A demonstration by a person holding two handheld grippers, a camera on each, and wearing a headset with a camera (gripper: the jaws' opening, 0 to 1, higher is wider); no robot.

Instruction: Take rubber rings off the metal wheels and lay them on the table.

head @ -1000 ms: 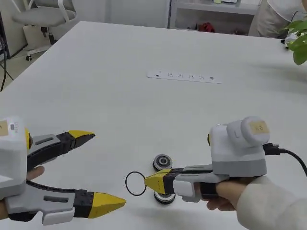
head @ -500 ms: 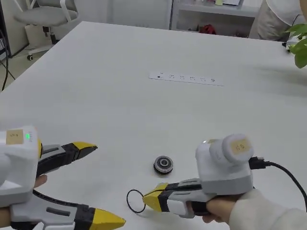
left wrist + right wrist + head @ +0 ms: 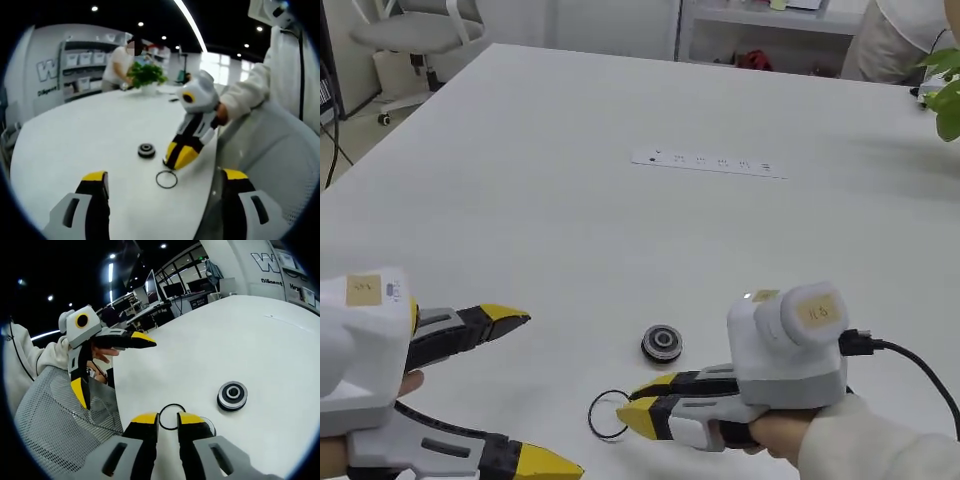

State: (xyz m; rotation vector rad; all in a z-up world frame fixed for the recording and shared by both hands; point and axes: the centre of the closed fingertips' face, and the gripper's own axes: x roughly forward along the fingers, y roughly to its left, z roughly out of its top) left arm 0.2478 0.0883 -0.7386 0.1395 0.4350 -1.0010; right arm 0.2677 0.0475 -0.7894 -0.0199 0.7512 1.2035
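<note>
Black rubber ring [image 3: 610, 415] lies loose on the desk [image 3: 620, 230], just ahead of my right gripper [image 3: 635, 405], whose jaws stand a narrow gap apart, holding nothing. My left gripper [image 3: 548, 392] is spread wide, empty. One ring looks done. The wheel [image 3: 662, 342] nearby seems to wear a dark ring, so I judge it is left to strip.

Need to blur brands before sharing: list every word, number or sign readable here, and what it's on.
"W": large letter on the pale wall.
"Diligent": small print under it.
Blurred: yellow sticker atop the right tongs.
Too small: marks on the flat white power strip.
</note>
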